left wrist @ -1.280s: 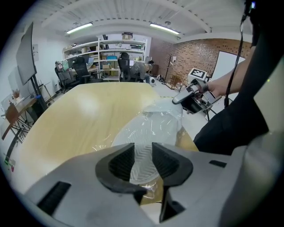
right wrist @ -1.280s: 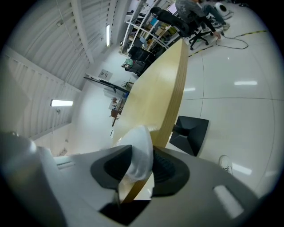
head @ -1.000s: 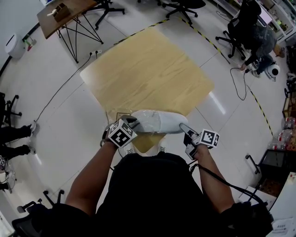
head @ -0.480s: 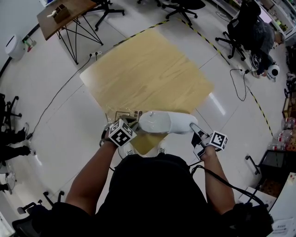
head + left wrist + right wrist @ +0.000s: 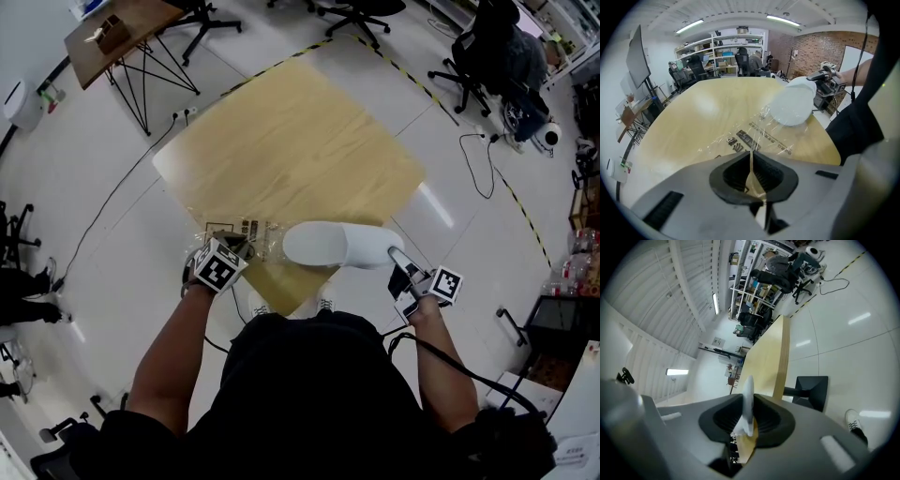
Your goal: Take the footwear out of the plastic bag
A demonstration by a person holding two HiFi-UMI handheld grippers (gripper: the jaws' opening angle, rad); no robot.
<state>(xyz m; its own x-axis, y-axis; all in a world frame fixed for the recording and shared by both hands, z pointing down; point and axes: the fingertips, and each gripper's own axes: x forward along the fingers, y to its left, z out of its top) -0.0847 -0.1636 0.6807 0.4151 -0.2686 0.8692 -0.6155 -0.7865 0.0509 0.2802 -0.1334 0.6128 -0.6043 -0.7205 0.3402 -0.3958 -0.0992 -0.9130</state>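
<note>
Footwear on show is one white slipper (image 5: 333, 246), clear of the plastic bag (image 5: 246, 230) and held in the air over the near corner of the wooden table (image 5: 291, 141); its rounded end points toward the bag and sits just beside it, though whether film and slipper touch cannot be told; the right tool (image 5: 394, 258) holds the other end, its jaws having just been closing and now pinching a thin white edge of the slipper (image 5: 748, 399), as the right gripper view shows, with the table (image 5: 768, 362) stretching away beyond; the bag lies flattened on the table along the near left edge, close to that same corner, its clear film crinkled and printed with dark blocks of text; the left tool (image 5: 242, 248) points steeply down at the bag's near end, its jaws having just been closing and now pressed together on a fold of the film; in the left gripper view the left tool (image 5: 751, 161) nips that fold, the plastic bag (image 5: 754, 138) spreads out ahead across the table (image 5: 693, 112), and the white slipper (image 5: 793, 102) hangs beyond it toward the right; office chairs (image 5: 473, 66) stand on the pale floor past the far right edge.
</note>
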